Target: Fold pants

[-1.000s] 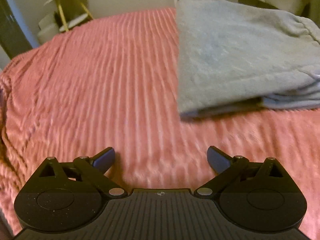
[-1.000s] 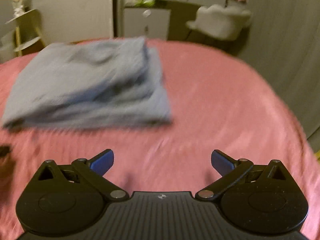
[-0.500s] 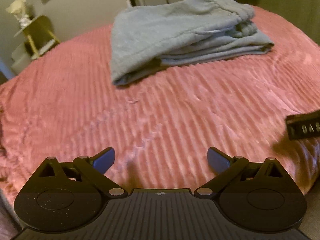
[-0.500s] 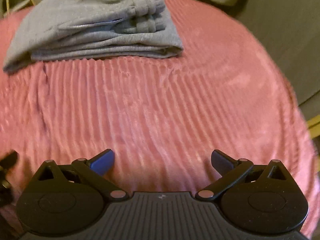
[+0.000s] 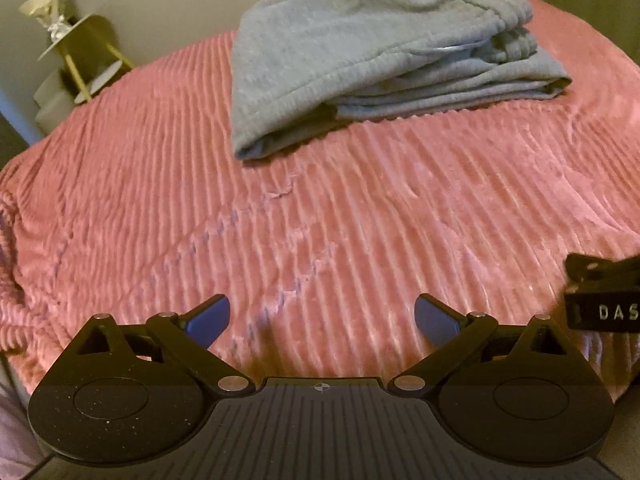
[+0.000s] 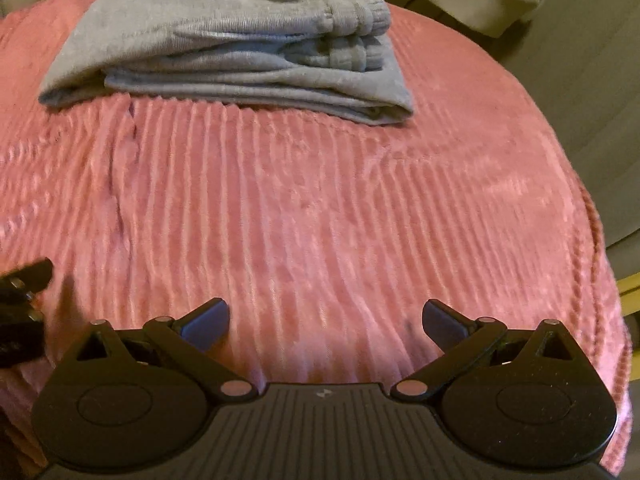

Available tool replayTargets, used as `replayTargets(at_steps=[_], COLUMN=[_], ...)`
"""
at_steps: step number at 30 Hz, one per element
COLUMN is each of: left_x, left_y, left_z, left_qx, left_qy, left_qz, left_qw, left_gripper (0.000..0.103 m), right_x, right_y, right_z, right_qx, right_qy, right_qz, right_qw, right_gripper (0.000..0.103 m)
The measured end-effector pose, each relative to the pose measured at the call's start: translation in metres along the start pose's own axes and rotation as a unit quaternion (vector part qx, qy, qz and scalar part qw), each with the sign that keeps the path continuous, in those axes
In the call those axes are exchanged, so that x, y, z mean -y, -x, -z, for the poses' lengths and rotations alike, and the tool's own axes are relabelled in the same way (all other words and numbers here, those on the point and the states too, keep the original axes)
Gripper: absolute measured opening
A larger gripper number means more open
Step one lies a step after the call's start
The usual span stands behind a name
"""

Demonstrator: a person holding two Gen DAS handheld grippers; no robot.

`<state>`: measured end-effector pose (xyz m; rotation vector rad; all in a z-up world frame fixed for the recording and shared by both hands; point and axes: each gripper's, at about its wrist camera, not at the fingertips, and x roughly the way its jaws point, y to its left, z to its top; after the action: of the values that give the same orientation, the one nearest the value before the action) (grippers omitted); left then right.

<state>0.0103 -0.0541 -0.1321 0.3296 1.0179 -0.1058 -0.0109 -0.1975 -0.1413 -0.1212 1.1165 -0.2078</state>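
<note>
The grey-blue pants (image 5: 372, 60) lie folded in a thick stack on the far part of the pink ribbed bedspread (image 5: 320, 220); the elastic waistband is on top at the right. They also show in the right wrist view (image 6: 240, 48). My left gripper (image 5: 322, 316) is open and empty, low over the near part of the bed, well short of the pants. My right gripper (image 6: 326, 320) is open and empty, likewise back from the pants. The right gripper's body (image 5: 604, 300) shows at the left wrist view's right edge; the left gripper's body (image 6: 20, 308) shows at the right wrist view's left edge.
A yellow-legged side table (image 5: 76, 56) with a glass stands beyond the bed's far left. A grey chair (image 6: 480, 0) and a grey wall stand at the far right. The bed edge (image 6: 600, 280) drops off on the right.
Both grippers have drawn back from the folded pants toward the near side of the bed and stayed open. The pants have not moved.
</note>
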Motion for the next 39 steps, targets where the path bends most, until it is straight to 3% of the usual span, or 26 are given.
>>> replayTargets(at_steps=[7,16,22,30,39], left_x=[0.001,-0.004,0.005,-0.004,-0.015], left_y=[-0.009,-0.026,-0.033,-0.045,-0.051], left_z=[-0.006,-0.018,-0.032,-0.048,-0.064], left_qx=[-0.005,-0.018,-0.004,0.004,0.025], left_qy=[-0.001,0.009,-0.013,0.016,0.039], left_qz=[-0.017,-0.006,-0.027,-0.04,-0.027], left_qw=[0.9998,0.9998,0.9995,0.9991,0.9986], left_gripper=[0.101,0.101,0.101,0.101,0.101], right_x=[0.004,0.0,-0.001,-0.003,-0.005], right_y=[-0.018,-0.033,-0.041,-0.047,-0.036], right_z=[-0.015,-0.025,-0.037,-0.048,-0.062], right_qx=[0.002,0.004,0.01,0.025,0.072], right_qy=[-0.044,-0.04,-0.038,-0.037,-0.049], right_qz=[-0.048,-0.047,-0.053,-0.062,-0.068], right_qw=[0.998,0.998,0.998,0.997,0.994], right_gripper=[0.103,0.103,0.103,0.103,0.103])
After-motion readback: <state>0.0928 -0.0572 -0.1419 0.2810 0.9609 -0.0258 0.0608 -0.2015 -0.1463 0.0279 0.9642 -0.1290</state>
